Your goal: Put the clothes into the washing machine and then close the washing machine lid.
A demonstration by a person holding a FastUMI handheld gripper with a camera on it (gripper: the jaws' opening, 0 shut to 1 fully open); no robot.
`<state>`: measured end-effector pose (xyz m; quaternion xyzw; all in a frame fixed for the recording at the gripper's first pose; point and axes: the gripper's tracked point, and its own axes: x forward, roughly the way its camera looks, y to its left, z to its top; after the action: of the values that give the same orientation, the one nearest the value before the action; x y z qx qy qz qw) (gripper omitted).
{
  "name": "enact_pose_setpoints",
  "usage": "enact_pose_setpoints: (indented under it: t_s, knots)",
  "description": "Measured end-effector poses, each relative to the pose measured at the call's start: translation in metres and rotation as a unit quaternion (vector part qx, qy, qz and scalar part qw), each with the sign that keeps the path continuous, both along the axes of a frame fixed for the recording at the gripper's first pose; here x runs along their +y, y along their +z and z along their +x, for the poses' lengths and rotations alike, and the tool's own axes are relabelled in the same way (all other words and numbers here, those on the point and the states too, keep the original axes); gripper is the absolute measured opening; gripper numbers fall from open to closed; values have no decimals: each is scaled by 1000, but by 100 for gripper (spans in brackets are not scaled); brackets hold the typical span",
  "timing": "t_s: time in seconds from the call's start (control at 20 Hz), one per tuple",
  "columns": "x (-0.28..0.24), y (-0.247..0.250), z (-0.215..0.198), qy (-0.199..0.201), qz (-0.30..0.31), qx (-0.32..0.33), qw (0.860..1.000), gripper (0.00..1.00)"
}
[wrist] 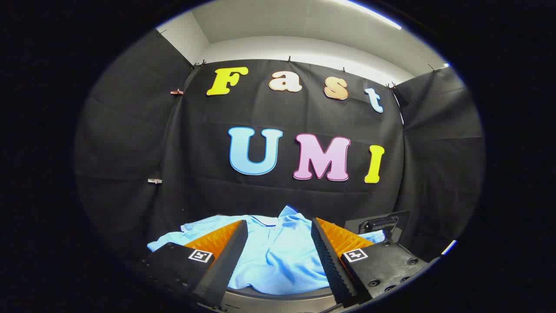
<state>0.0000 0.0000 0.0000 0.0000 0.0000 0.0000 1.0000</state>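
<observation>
Gripper view: the tool [278, 256] is sitting with its fingers spread well apart, nothing pinched between them. Looking down the gap you get the light blue polo shirt [278, 261], collar pointing away toward the booth wall, lying rumpled and spread out. It runs between the fingers and carries on beyond them, and a sleeve pokes out past the left finger. It seems to be lying on a pale rounded rim [278, 302] just under the fingertips, could be the washer's opening or just the surface, honestly can't tell from here. There's a dark boxy thing [382, 224] beyond the right finger, touching or just beside the shirt's edge, no idea what it is.

What could go wrong, my guess: the shirt is spread wide and floppy, so if the fingers close on one thin layer near the middle, the rest will drag, and a sleeve or the collar could hang over the rim and get caught when the lid comes down. Closing too high would just pinch air, since the cloth lies low between the fingers. The dark box could also snag the far edge.

Pose: the tool is held roughly level, tilted slightly down, aimed straight at the wall, hovering over the near half of the shirt. Whether the fingers touch the fabric, can't tell.
</observation>
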Motion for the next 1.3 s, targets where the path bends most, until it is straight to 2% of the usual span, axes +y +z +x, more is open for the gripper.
enact_pose_setpoints:
  t_s: [0.8, 1.15, 1.3]
  knots:
    - [6, 21, -11, 20, -29, -34, 999, 93]
    - [11, 13, 15, 29, -11, 8, 999, 93]
    - [21, 2, 41, 41, -37, 45, 997, 93]
